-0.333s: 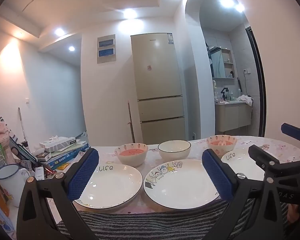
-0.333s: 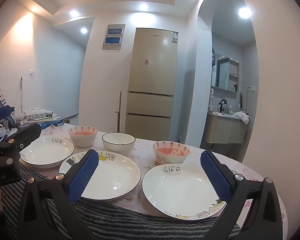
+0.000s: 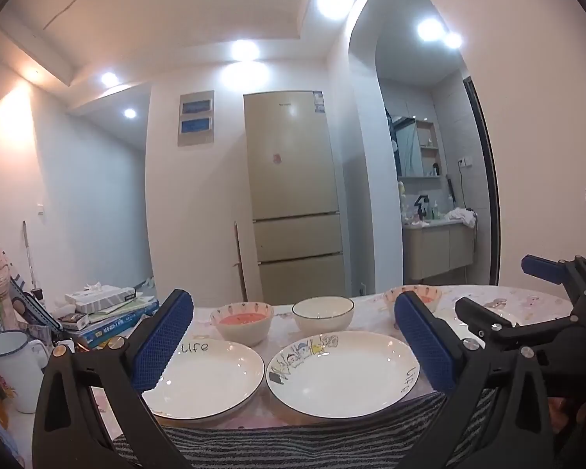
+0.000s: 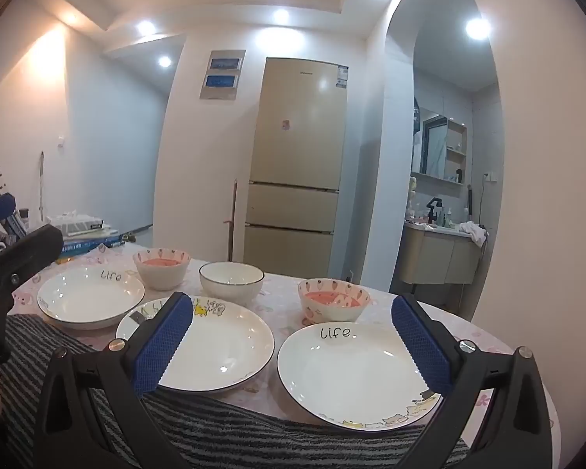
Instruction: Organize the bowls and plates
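Three plates [image 4: 215, 346] and three bowls [image 4: 231, 282] upright on table [image 4: 484, 336], rims up; left gripper [image 3: 293, 346] and right gripper [image 4: 291, 346] both released, empty.

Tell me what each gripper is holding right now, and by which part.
Nothing. The left gripper and right gripper are both open and empty, with no plate or bowl gripped.
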Demonstrator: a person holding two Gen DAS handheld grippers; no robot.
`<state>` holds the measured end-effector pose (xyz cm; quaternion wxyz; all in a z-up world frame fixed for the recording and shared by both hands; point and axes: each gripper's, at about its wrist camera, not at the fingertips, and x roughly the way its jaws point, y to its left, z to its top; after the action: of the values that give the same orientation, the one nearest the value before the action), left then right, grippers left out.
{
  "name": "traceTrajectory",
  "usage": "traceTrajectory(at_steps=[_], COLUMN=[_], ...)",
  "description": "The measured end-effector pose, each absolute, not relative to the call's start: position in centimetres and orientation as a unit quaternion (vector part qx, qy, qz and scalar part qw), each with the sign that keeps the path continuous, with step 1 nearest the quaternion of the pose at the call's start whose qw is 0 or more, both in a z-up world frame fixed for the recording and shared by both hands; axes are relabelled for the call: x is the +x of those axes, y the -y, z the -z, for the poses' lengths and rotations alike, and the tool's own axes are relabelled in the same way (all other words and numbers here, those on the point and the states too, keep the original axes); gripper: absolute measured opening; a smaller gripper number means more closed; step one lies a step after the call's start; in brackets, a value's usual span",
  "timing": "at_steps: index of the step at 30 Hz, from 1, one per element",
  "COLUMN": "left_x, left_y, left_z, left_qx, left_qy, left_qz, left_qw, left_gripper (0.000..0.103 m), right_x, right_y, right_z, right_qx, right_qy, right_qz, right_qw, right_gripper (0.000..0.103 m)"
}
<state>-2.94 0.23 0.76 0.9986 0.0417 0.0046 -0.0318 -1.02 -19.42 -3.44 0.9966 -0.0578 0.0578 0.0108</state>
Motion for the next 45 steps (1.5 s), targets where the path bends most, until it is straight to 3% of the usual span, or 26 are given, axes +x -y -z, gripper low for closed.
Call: traceTrajectory(at_steps=[45], left_x=[-2.8], left_y=[0.7], left_z=[-0.3], left_qx=[0.065], left_qy=[-0.001], left_qz=[-0.001], left_qw=[0.998], left_gripper=[0.103], right_x=[-1.1], right_y=[20.2], right_z=[3.3], right_qx=[-0.032], right_qy=[-0.056], right_qz=[0.002], right_qw=[0.998], right_gripper=[0.103])
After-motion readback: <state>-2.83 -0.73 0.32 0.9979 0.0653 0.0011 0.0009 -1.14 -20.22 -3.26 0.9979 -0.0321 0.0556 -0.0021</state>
